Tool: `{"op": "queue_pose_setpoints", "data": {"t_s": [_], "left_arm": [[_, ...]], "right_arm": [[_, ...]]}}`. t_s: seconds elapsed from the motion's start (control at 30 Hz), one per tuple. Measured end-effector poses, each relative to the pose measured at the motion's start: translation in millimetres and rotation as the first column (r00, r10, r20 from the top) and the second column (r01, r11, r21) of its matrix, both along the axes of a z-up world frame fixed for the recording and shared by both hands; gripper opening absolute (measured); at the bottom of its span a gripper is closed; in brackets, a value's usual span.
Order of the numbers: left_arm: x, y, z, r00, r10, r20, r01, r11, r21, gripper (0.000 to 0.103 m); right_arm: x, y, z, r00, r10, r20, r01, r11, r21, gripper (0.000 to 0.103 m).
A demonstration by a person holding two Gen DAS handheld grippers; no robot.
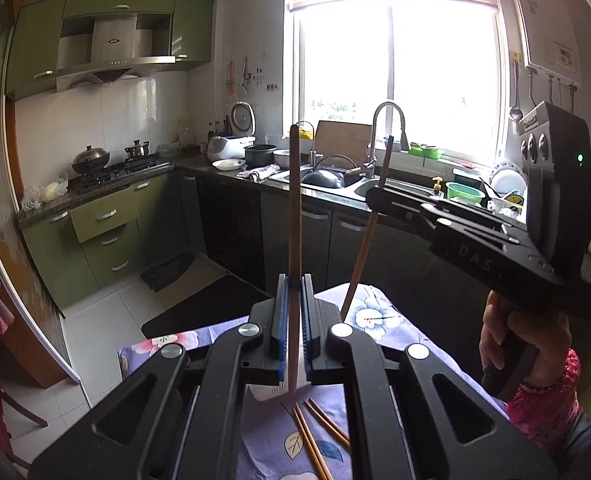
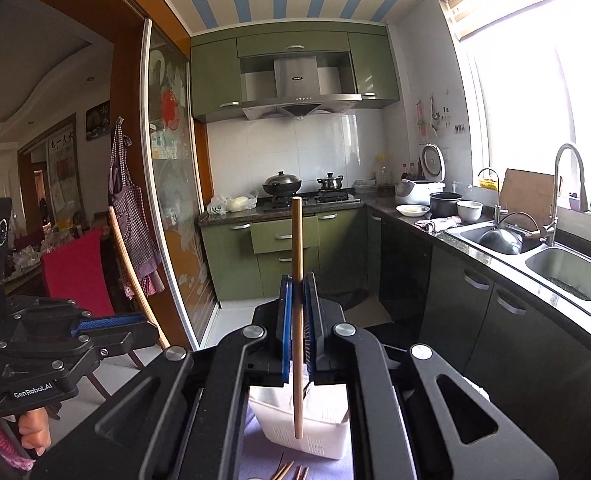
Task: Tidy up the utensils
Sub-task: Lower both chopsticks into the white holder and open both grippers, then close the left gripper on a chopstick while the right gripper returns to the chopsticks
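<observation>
Two claws each clamp one upright chopstick (image 1: 294,216) between blue pads.

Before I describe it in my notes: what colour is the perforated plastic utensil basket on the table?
White perforated plastic utensil basket; right wrist view shows it best.

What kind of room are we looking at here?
A home kitchen, by the look of it: a gas stove with pots under a steel range hood, a double sink by the window, and green cabinets along the walls.
</observation>
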State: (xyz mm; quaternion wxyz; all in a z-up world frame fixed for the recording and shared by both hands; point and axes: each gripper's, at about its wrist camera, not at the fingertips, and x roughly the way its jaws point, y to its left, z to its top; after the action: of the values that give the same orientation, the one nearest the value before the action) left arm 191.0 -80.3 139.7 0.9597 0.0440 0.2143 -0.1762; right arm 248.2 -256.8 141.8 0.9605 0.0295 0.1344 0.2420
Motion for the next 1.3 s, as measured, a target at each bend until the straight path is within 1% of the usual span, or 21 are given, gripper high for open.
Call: {"op": "queue_pose_setpoints", "data": {"t_s": [0.13,0.27,0.5,0.7,0.83,0.9,1.0,1.1,1.17,1.23,1.3], "left_arm": [[28,-8,9,1.0,0.018,0.013,-0.018,1.0,0.004,0.006],[59,-16,1,0.999,0.043,-0.001,-0.042,0.999,0.007,0.006],[103,-14,-36,0.994,0.092,-0.056,-0.091,0.996,0.015,0.006],[118,-11,-70,0.985,0.097,-0.142,-0.092,0.995,0.04,0.006],[116,-11,-80,0.98,0.098,-0.171,-0.089,0.994,0.057,0.006],[111,-12,-80,0.98,0.097,-0.171,-0.088,0.994,0.061,0.006],[102,-9,-75,0.981,0.095,-0.168,-0.087,0.995,0.054,0.006],[83,-8,-69,0.984,0.09,-0.156,-0.083,0.995,0.048,0.007],[67,-9,-68,0.984,0.084,-0.158,-0.077,0.996,0.049,0.009],[50,-9,-72,0.982,0.079,-0.173,-0.071,0.996,0.055,0.013],[33,-10,-84,0.976,0.079,-0.205,-0.066,0.996,0.067,0.017]], "right_arm": [[26,6,1,1.0,-0.024,0.018,0.024,1.0,-0.001,0.006],[48,10,-7,0.999,-0.042,0.015,0.042,0.999,-0.007,0.006],[74,14,-45,0.998,-0.041,-0.048,0.04,0.999,-0.037,0.006],[79,21,-79,0.995,-0.026,-0.095,0.02,0.998,-0.065,0.006],[77,24,-88,0.994,-0.024,-0.105,0.017,0.998,-0.068,0.007],[72,25,-87,0.994,-0.024,-0.103,0.017,0.997,-0.072,0.015],[58,24,-81,0.996,-0.021,-0.085,0.016,0.998,-0.066,0.015],[31,19,-70,0.999,-0.016,-0.051,0.013,0.999,-0.053,0.015],[12,13,-65,0.999,-0.012,-0.039,0.01,0.999,-0.051,0.015],[-10,4,-68,0.999,-0.017,-0.035,0.015,0.998,-0.055,0.016],[-30,-4,-78,0.999,-0.024,-0.048,0.021,0.998,-0.065,0.021]]}}
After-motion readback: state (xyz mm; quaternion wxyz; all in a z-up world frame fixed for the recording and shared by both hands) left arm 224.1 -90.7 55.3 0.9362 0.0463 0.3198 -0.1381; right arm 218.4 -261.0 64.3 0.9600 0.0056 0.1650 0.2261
